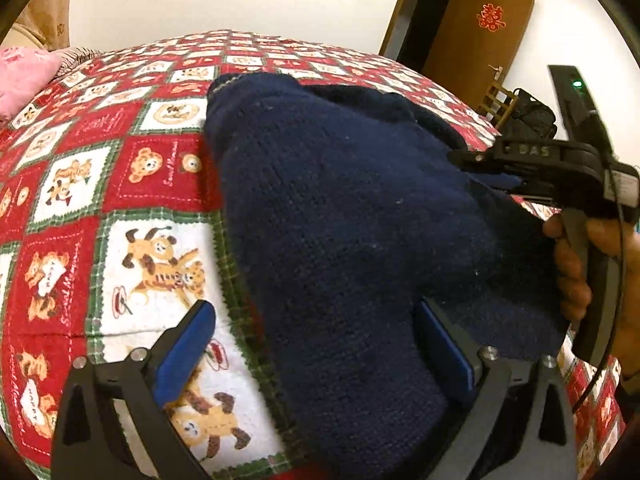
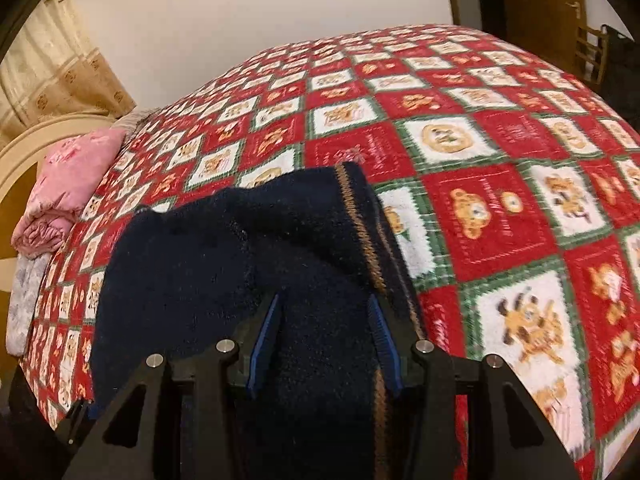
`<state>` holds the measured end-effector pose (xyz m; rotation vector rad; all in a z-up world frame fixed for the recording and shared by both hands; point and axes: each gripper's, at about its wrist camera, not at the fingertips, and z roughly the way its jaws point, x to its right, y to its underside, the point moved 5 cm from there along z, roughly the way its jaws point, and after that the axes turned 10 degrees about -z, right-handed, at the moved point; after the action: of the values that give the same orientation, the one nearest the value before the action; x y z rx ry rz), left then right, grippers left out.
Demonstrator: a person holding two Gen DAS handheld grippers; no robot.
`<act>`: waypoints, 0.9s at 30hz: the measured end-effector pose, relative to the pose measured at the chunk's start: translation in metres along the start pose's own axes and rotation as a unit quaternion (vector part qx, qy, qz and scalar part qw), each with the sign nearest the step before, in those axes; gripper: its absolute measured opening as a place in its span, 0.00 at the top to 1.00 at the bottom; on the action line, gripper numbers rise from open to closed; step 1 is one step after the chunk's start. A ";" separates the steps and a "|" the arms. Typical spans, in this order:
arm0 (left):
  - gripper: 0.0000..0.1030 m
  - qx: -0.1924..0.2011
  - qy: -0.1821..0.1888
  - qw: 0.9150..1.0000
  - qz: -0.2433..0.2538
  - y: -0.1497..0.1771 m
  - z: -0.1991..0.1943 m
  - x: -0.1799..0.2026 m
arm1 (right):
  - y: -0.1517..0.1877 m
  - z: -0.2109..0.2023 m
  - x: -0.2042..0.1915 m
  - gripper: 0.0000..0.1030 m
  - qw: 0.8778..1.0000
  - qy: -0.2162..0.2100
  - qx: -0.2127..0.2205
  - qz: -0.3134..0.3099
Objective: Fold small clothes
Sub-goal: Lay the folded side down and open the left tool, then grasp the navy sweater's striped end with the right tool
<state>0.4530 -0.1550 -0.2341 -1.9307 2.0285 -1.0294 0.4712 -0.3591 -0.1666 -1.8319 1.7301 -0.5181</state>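
A small navy knitted sweater (image 1: pixel 340 216) lies on the bed, bunched. It fills the middle of the left wrist view. My left gripper (image 1: pixel 316 344) is open, its blue-padded fingers (image 1: pixel 184 356) wide apart, with the sweater's near part lying between them. My right gripper (image 2: pixel 324 340) holds a fold of the sweater (image 2: pixel 240 248) between its pads, beside the brown-striped hem (image 2: pixel 356 216). The right gripper also shows in the left wrist view (image 1: pixel 516 172), clamped on the sweater's far right edge.
The bed is covered by a red, white and green bear-print blanket (image 2: pixel 500 208). A pink pillow (image 2: pixel 68 184) lies at its left end. A brown door (image 1: pixel 476 36) and a wooden chair with a black bag (image 1: pixel 528 114) stand beyond the bed.
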 end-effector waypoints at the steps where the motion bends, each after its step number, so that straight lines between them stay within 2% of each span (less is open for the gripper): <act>1: 0.01 -0.001 -0.001 1.000 -0.002 0.001 -0.002 -0.001 | 0.004 -0.009 -0.004 0.54 1.000 0.000 0.008 -0.005; 6: 0.01 -0.006 0.004 1.000 -0.015 0.013 -0.019 -0.003 | 0.046 -0.049 -0.024 0.54 0.997 -0.030 0.037 -0.057; 9: 0.01 -0.007 0.010 1.000 -0.013 0.022 -0.027 0.001 | 0.067 -0.052 -0.024 0.54 0.995 -0.005 0.035 -0.099; 11: 0.00 -0.010 -0.004 1.000 0.001 0.028 -0.024 0.003 | 0.070 -0.051 -0.023 0.54 0.991 0.014 0.022 -0.129; 13: 0.00 -0.010 -0.007 1.000 -0.002 0.027 -0.023 0.003 | 0.063 -0.057 -0.020 0.54 0.993 0.009 0.012 -0.120; 15: 0.00 -0.006 -0.010 1.000 -0.005 0.026 -0.025 0.001 | 0.047 -0.069 -0.022 0.54 0.994 -0.014 0.023 -0.106; 17: 0.00 0.003 -0.010 1.000 0.000 0.027 -0.030 0.000 | 0.031 -0.073 -0.035 0.54 0.991 -0.024 0.031 -0.127; 22: 0.00 0.016 0.010 1.000 0.000 0.028 -0.034 -0.003 | -0.009 -0.052 -0.100 0.54 0.976 -0.045 0.020 -0.213; 24: 0.00 0.009 0.025 1.000 -0.013 0.028 -0.031 -0.007 | -0.024 -0.036 -0.132 0.63 0.968 -0.055 0.017 -0.243; 27: 0.00 0.001 0.045 0.999 -0.029 0.027 -0.028 -0.011 | -0.038 0.003 -0.172 0.69 0.959 -0.066 -0.017 -0.274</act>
<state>0.4166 -0.1364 -0.2321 -1.9875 2.0278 -1.1495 0.4867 -0.1882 -0.1285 -2.3169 1.1358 -0.5616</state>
